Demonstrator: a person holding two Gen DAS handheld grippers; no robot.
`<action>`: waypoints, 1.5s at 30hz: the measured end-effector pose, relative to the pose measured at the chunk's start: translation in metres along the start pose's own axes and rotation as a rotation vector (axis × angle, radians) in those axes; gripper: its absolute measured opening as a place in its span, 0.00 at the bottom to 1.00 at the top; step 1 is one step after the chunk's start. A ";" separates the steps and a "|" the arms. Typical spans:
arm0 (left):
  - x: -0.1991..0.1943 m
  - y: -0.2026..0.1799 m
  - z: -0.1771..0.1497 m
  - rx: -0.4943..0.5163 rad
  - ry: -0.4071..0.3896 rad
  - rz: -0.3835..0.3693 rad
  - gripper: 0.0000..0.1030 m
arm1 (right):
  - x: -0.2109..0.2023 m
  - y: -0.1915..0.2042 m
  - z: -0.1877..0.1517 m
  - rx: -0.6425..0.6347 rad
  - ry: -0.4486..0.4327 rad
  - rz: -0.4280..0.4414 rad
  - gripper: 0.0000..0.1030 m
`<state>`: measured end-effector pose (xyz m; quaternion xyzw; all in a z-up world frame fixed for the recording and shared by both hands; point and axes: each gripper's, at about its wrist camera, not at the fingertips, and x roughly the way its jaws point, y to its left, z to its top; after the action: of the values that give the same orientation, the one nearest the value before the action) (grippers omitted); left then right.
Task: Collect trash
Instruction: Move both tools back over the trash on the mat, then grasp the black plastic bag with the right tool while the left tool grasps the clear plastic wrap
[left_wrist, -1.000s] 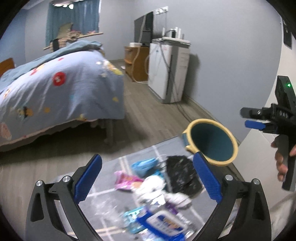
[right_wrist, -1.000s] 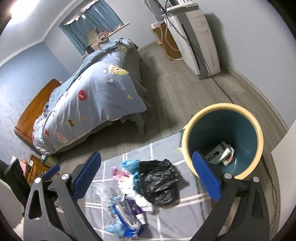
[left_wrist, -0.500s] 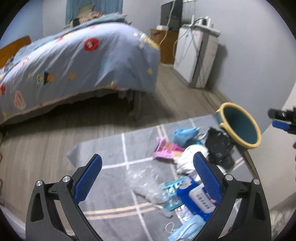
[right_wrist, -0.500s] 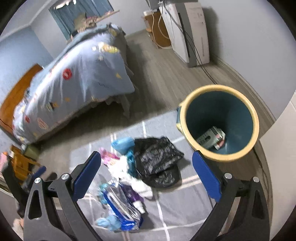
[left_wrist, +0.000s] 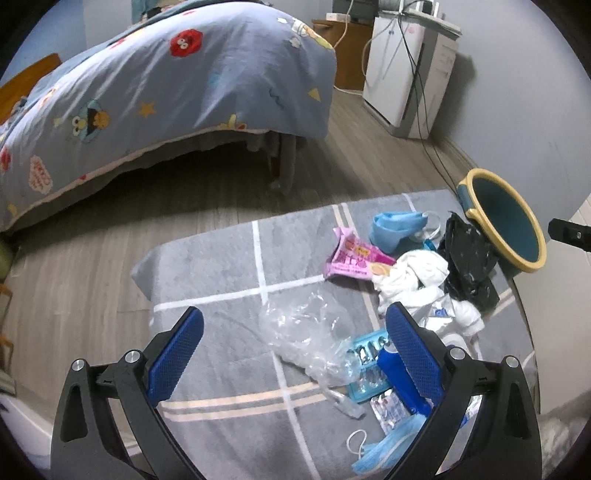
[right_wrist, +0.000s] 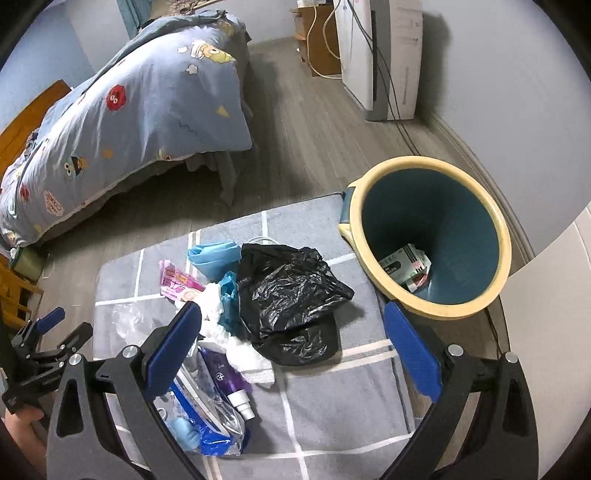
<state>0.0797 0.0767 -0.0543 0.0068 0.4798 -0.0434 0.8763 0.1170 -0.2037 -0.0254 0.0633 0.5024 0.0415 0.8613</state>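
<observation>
Two grippers, both spread wide and holding nothing, hang above a littered grey rug (left_wrist: 229, 266) beside the bed (left_wrist: 166, 74).

Largest first: rug carries the whole heap. Bin (right_wrist: 428, 236), blue inside with a yellow rim, stands at the rug's far right corner; one small printed box (right_wrist: 404, 264) lies at its bottom, otherwise it looks bare. Black plastic bag (right_wrist: 291, 295) lies crumpled just beside the bin, nearest piece to it. White crumpled cloth or paper (left_wrist: 417, 273) touches the bag. Clear plastic film (left_wrist: 306, 332) sits nearer the left gripper (left_wrist: 291, 354), between its fingers in the left wrist view. Blue bag (left_wrist: 397, 227), pink snack wrapper (left_wrist: 354, 258), a blue pouch with a purple bottle (right_wrist: 229, 384), a blister pack (left_wrist: 369, 365) and a face mask (left_wrist: 384, 450) make up the rest.

Step in hand, as I judge it: choosing and approaching the next piece; collection barely begun. Right gripper (right_wrist: 291, 354) frames the black bag. Next move calls for lowering onto one piece, closing on a fold, then carrying it over the rim. Thin film may slip or drag neighbours along.
</observation>
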 end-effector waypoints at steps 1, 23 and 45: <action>0.002 -0.001 0.000 -0.006 0.007 -0.006 0.95 | 0.003 0.002 -0.001 -0.009 0.007 -0.004 0.94; 0.037 0.005 -0.002 -0.046 0.102 -0.027 0.95 | 0.089 -0.011 0.025 0.023 0.151 0.061 0.94; 0.099 -0.025 -0.012 0.089 0.309 -0.017 0.64 | 0.158 -0.004 0.007 -0.081 0.388 0.044 0.43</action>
<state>0.1205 0.0455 -0.1437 0.0483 0.6064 -0.0705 0.7906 0.2004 -0.1866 -0.1587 0.0303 0.6556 0.0918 0.7489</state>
